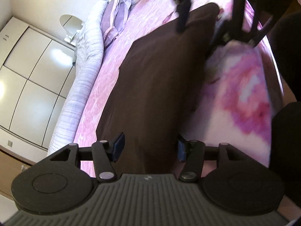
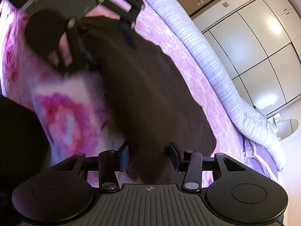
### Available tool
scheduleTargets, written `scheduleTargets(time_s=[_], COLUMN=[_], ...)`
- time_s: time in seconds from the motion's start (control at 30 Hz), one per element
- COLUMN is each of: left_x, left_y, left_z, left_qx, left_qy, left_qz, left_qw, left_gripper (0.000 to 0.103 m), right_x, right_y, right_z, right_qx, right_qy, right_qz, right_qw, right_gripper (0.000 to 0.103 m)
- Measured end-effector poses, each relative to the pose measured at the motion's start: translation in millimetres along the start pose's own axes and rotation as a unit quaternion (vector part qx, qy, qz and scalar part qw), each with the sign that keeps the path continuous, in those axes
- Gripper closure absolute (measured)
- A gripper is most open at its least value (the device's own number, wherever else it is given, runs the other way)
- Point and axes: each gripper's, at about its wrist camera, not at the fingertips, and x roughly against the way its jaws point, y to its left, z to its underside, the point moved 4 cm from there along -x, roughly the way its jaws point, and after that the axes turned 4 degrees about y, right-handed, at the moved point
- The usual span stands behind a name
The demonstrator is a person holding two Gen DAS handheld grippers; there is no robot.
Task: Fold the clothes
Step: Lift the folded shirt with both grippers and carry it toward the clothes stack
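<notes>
A dark brown garment (image 1: pixel 156 75) lies stretched out long on the pink floral bedspread (image 1: pixel 242 98). My left gripper (image 1: pixel 150 146) is open at one narrow end of it, and the cloth runs between the blue pads without being pinched. At the other end, my right gripper (image 2: pixel 149 156) is open too, with the brown garment (image 2: pixel 150 86) passing between its fingers. Each gripper shows blurred at the top of the other's view: the right gripper (image 1: pixel 203 26) and the left gripper (image 2: pixel 107 45), both with jaws apart over the cloth.
A rolled white-lilac striped duvet (image 1: pixel 84 75) runs along the bed's far side, with purple pillows (image 1: pixel 116 18) at one end. Beyond stand a white wardrobe (image 1: pixel 33 75) and a small round table (image 1: pixel 71 21). A person's dark clothing (image 1: pixel 286 56) fills the near side.
</notes>
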Motion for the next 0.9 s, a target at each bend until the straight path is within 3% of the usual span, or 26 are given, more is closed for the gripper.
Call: scheduleTargets(time_s=[0.07, 0.13, 0.2, 0.3, 0.4, 0.6, 0.67, 0.73, 0.77, 0.83, 0.9], left_x=[0.2, 1.2, 0.7, 6.0, 9.5, 12.6, 12.1, 9.5, 8.1, 5.4, -1.8], left_y=[3.8, 7.2, 16.7, 34.8, 43.6, 38.7, 33.2, 19.0, 11.2, -4.2, -9.4], left_z=[3.6, 4.8, 3.8, 0.9, -2.8, -1.5, -0.8, -2.6, -3.7, -6.1, -9.9], left_qx=[0.015, 0.034, 0.060, 0.104, 0.106, 0.092, 0.080, 0.035, 0.010, -0.040, -0.075], left_qy=[0.006, 0.007, 0.008, 0.003, 0.000, 0.002, 0.006, 0.006, 0.006, 0.005, 0.006], left_qz=[0.014, 0.036, 0.057, 0.079, 0.079, 0.069, 0.058, 0.034, 0.021, -0.006, -0.025], left_qw=[0.9998, 0.9987, 0.9965, 0.9915, 0.9912, 0.9934, 0.9951, 0.9988, 0.9997, 0.9992, 0.9969], left_gripper=[0.067, 0.073, 0.075, 0.077, 0.077, 0.077, 0.070, 0.061, 0.058, 0.056, 0.055], right_x=[1.9, 6.2, 8.0, -1.4, -13.3, -36.9, -41.9, -43.2, -43.3, -40.5, -35.6], right_y=[2.7, 7.9, 13.3, 18.9, 8.1, -13.5, -16.6, -16.5, -15.4, -15.3, -19.4], right_z=[2.5, 0.2, -2.2, -5.0, 0.0, 9.7, 10.4, 10.3, 11.0, 10.9, 9.6], right_qx=[0.000, -0.004, -0.004, 0.010, 0.027, 0.061, 0.070, 0.073, 0.075, 0.066, 0.040], right_qy=[0.001, -0.014, -0.026, -0.028, -0.023, -0.013, -0.009, -0.007, -0.007, -0.011, -0.022], right_qz=[0.003, -0.001, -0.003, 0.008, 0.032, 0.081, 0.079, 0.070, 0.068, 0.064, 0.066], right_qw=[1.000, 1.000, 1.000, 1.000, 0.999, 0.995, 0.994, 0.995, 0.995, 0.996, 0.997], right_gripper=[0.059, 0.052, 0.041, 0.036, 0.027, 0.028, 0.037, 0.055, 0.058, 0.076, 0.080])
